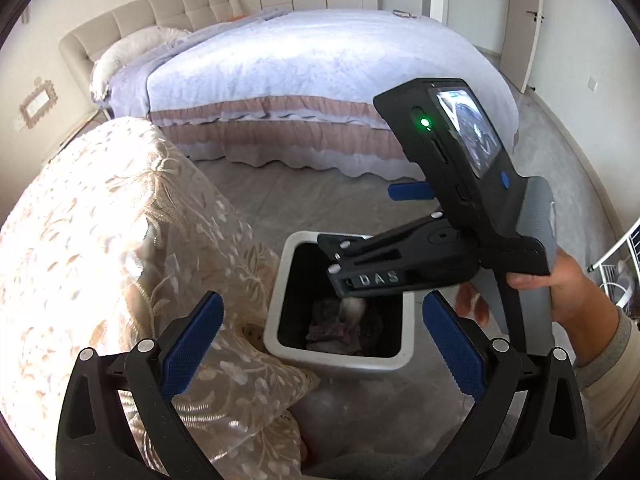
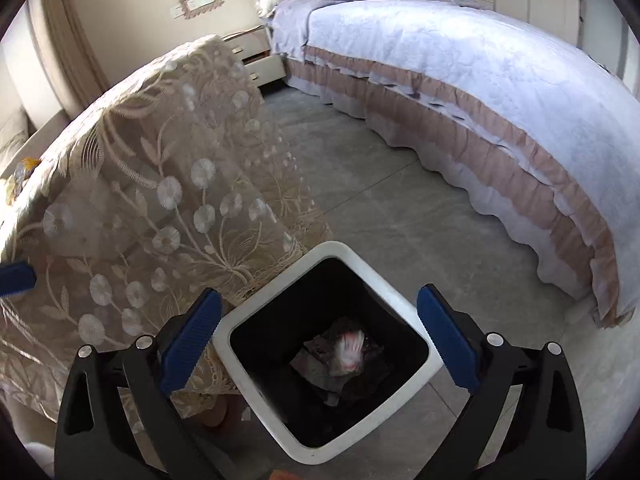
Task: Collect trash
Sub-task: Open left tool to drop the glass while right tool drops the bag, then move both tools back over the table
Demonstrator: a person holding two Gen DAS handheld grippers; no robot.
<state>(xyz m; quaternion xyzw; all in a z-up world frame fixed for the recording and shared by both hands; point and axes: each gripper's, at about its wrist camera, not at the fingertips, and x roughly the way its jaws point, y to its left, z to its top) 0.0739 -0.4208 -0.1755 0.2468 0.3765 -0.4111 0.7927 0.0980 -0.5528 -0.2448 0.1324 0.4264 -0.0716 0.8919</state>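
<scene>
While the right gripper (image 2: 318, 340) hangs over the white-rimmed black square bin (image 2: 404, 280), jaws wide and empty, a pink-white crumpled wrapper (image 2: 348, 350) lies inside at 6 o'clock (seemingly just dropped); withdraw straight up. The left gripper (image 1: 322, 344) is likewise spread, empty.

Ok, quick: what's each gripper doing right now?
Left gripper: open, holding nothing.
Right gripper: open, empty, above the trash bin.

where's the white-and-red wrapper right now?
The white-and-red wrapper lies inside the trash bin, on top of darker trash. In the right wrist view it sits just below the open right gripper, with the lace tablecloth to the bin's left.
</scene>
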